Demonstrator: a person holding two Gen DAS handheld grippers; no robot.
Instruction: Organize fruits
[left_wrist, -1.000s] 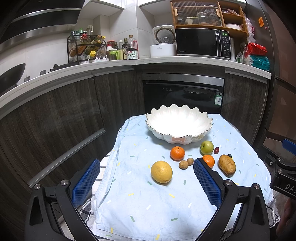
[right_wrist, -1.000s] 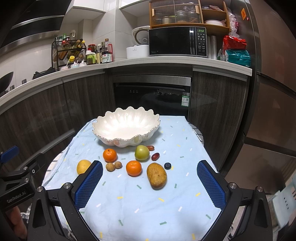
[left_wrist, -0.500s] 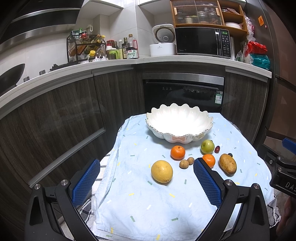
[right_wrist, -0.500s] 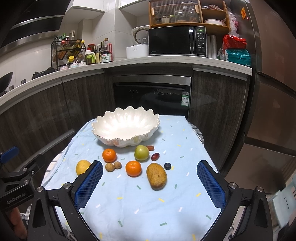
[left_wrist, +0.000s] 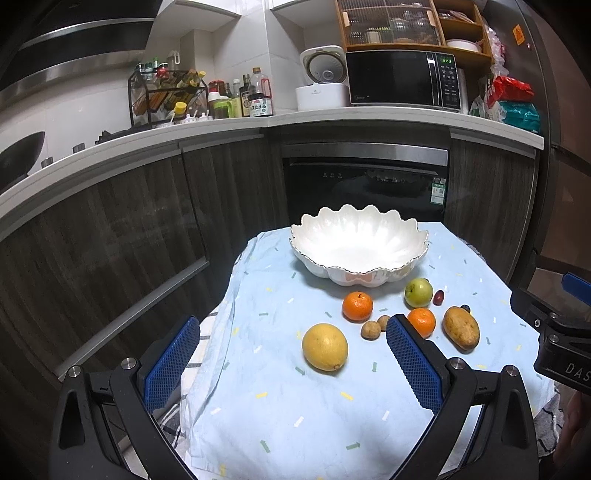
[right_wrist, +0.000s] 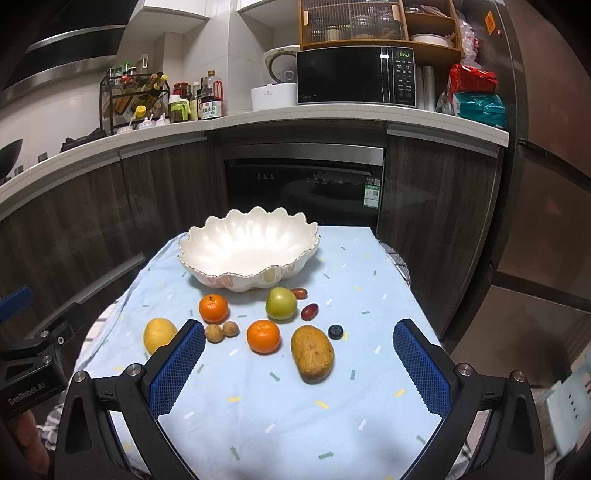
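A white scalloped bowl (left_wrist: 406, 264) (right_wrist: 295, 266) stands empty at the far end of a light blue cloth (left_wrist: 295, 413). In front of it lie a yellow citrus (left_wrist: 325, 346) (right_wrist: 159, 334), two tangerines (left_wrist: 357, 306) (left_wrist: 422, 322), a green apple (left_wrist: 418, 292) (right_wrist: 281, 303), a mango (left_wrist: 461, 327) (right_wrist: 312, 353), two small brown fruits (left_wrist: 370, 329), red dates (right_wrist: 309, 311) and a blueberry (right_wrist: 335, 331). My left gripper (left_wrist: 291, 363) is open and empty, near the citrus. My right gripper (right_wrist: 299, 365) is open and empty, near the mango.
Dark wood cabinets and a built-in oven (left_wrist: 365, 184) stand behind the table. The counter above holds a microwave (left_wrist: 402, 79), a rice cooker and bottles. A fridge (right_wrist: 546, 221) is at the right. The table edges drop off on both sides.
Both grippers have barely drifted; the fruit and the bowl lie as before and both grippers stay open.
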